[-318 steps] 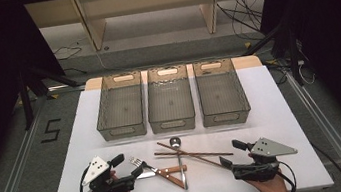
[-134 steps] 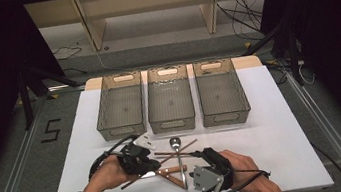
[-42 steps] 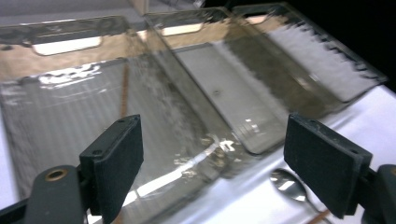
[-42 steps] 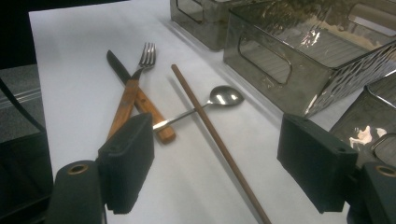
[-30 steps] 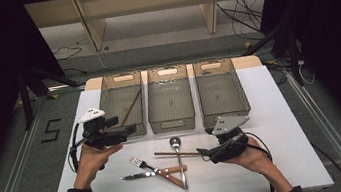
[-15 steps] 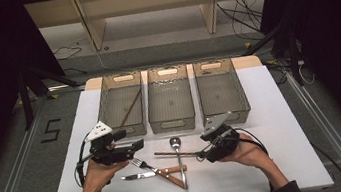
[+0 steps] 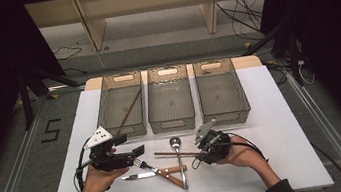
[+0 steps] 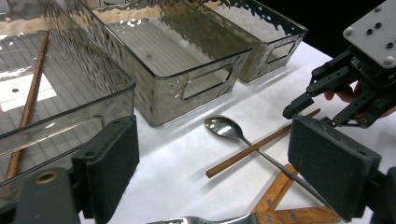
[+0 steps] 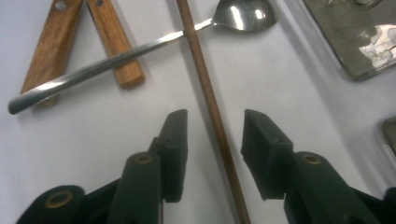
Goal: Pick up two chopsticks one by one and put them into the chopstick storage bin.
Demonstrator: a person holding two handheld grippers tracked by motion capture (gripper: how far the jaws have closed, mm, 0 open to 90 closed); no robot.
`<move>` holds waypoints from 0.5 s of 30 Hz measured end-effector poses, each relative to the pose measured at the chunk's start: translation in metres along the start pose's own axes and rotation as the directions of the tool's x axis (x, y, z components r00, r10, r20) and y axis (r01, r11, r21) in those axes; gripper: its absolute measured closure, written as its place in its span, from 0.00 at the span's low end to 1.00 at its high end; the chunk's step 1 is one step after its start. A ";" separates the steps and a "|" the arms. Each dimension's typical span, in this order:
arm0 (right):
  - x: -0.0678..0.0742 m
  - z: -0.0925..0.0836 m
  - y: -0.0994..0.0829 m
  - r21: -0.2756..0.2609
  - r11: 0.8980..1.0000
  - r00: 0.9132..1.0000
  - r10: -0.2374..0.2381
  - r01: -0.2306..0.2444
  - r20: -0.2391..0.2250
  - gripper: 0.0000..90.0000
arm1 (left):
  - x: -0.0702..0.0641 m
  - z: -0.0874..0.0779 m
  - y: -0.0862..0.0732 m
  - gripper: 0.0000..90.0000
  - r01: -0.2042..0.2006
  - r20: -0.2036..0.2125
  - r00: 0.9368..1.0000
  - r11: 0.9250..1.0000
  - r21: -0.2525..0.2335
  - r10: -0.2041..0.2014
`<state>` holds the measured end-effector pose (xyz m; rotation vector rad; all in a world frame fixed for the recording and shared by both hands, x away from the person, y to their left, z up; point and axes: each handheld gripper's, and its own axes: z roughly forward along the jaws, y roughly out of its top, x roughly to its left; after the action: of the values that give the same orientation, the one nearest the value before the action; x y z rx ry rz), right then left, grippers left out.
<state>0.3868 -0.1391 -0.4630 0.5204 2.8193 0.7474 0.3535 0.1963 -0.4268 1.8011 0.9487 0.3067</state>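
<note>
While its jaws have just been closing, the right gripper straddles the brown chopstick, not yet pinching it.
It lies flat on the white table, running left to right under the spoon. Near it, the left gripper is wide and holds nothing.

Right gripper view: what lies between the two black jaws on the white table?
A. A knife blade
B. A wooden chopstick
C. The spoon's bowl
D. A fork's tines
B. The thin wooden chopstick runs up between the right gripper's jaws, which have just been closing and do not yet press on it; the spoon lies farther off, across the stick.
</note>
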 end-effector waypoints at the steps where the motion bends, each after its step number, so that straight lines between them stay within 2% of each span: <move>1: -0.001 0.001 0.000 0.004 1.000 1.000 0.001 -0.001 -0.003 0.71 | 0.001 0.000 0.000 0.18 0.000 -0.001 1.000 1.000 0.000 0.000; 6: -0.001 0.007 0.000 0.024 1.000 1.000 -0.004 0.004 -0.003 0.79 | 0.001 0.000 0.000 0.18 -0.002 -0.001 1.000 1.000 0.001 0.002; 8: 0.000 0.010 0.000 0.040 0.999 1.000 -0.028 0.028 0.007 0.82 | 0.000 -0.001 0.001 0.18 -0.001 0.000 1.000 1.000 0.001 0.001; 10: 0.001 0.010 0.000 0.034 0.999 1.000 -0.026 0.026 0.003 0.86 | 0.001 -0.001 0.001 0.18 -0.002 0.001 1.000 1.000 -0.001 0.002; 15: 0.004 0.010 0.000 0.036 0.998 0.998 -0.060 0.060 -0.008 0.94 | 0.000 -0.001 0.001 0.18 -0.004 0.005 1.000 1.000 -0.003 0.004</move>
<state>0.3854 -0.1327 -0.4721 0.4377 2.8455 0.6896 0.3533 0.1966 -0.4258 1.8007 0.9412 0.3052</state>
